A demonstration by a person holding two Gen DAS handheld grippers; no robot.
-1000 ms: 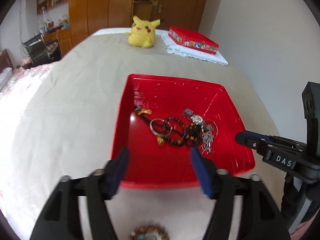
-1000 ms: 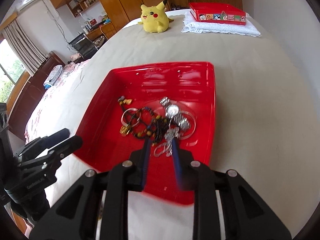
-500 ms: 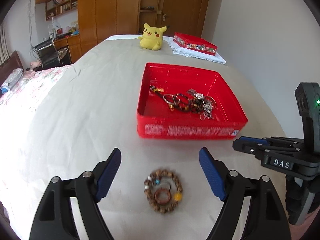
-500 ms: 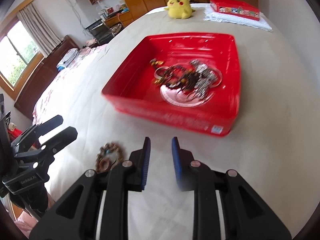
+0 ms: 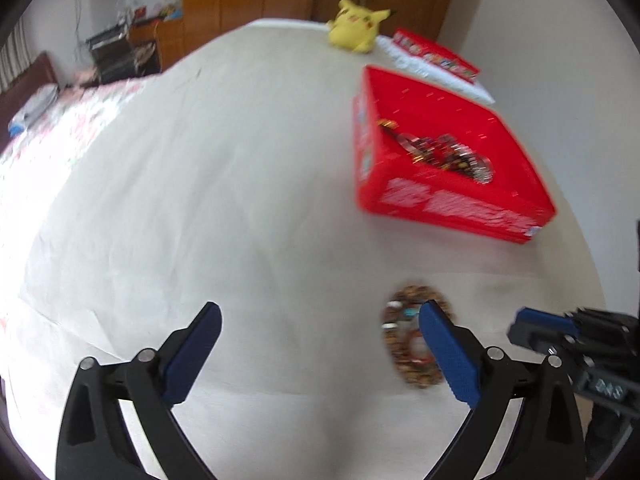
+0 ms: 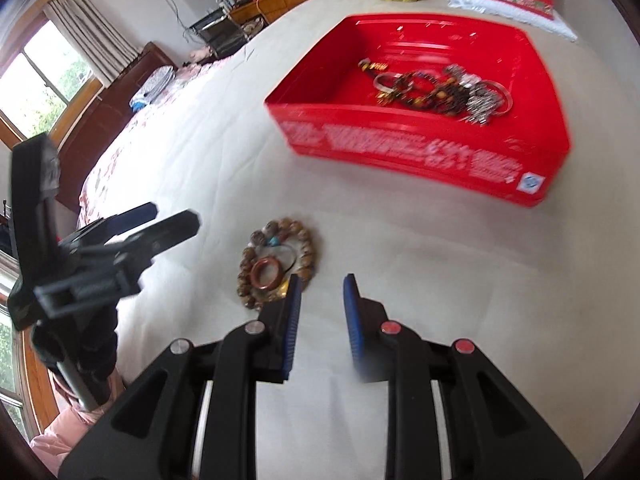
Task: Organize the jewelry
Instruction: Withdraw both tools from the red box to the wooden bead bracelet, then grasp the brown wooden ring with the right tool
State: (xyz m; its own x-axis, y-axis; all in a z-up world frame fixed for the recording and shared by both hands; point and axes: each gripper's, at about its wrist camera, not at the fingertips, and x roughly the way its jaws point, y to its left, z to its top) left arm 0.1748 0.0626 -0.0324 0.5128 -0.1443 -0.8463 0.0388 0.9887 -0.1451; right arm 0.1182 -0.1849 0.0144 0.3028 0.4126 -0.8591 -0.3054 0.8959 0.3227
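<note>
Both grippers have pulled back from the tray since a second ago, and the left one has swung off to the side, so the beads that sat between its fingers now lie at its 2 o'clock.

The bed (image 6: 460,280) carries everything. The red tray (image 6: 420,152) sits toward 1 o'clock from the right gripper, with a tangle of jewelry (image 6: 440,88) heaped inside. Near the bed's close edge, apart from the tray, lies the bead bracelet (image 6: 276,260) with a small red ring (image 6: 266,274) resting inside its loop.

As I judge it, the risk is the ring: a pinch on the bracelet alone would leave the ring behind or flick it off the bed. The soft cover could also bunch up between the fingers.

The left gripper (image 5: 320,344) is spread wide and holds nothing; its right finger overlaps the bracelet in its own view, though contact is unclear through the blur. The right gripper (image 6: 320,304) stands narrowly parted and empty, its left finger just beside the bracelet's near rim at 10 o'clock.
</note>
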